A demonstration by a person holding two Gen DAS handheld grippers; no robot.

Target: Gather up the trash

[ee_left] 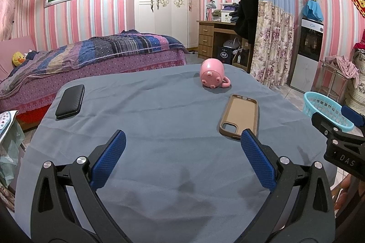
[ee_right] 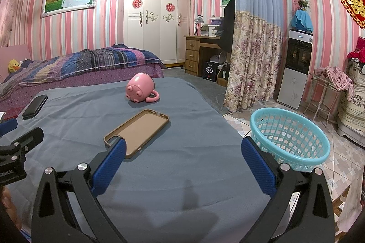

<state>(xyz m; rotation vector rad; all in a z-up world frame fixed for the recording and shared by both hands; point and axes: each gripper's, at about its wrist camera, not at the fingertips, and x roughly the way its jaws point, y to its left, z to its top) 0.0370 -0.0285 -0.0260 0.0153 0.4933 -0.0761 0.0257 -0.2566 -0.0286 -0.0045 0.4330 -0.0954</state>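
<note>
1. Both tools hover empty above the table (ee_left: 159, 120) with its blue-grey cloth: the left gripper (ee_left: 183, 142) has its fingers spread wide with nothing between them, and the right gripper (ee_right: 183, 149) is spread just as wide.
2. The nearest candidate for collecting is the brown phone case (ee_right: 139, 131), lying flat and open side up. In the right wrist view it sits at about 11 o'clock, its near corner just beyond the left fingertip; in the left wrist view it lies at about 1 o'clock by the right fingertip. (So it lies between the two tools, close to each.)
3. Its long axis runs from near-left to far-right in the right view, slanted across that gripper's closing line.
4. The teal basket (ee_right: 294, 135) stands off the table's right edge at 2 o'clock from the right gripper, so the right hand looks better placed.
5. Farther off: a pink mug (ee_right: 140, 88) on its side at 12 o'clock, and a black case (ee_left: 70, 101) at 10 o'clock.
</note>
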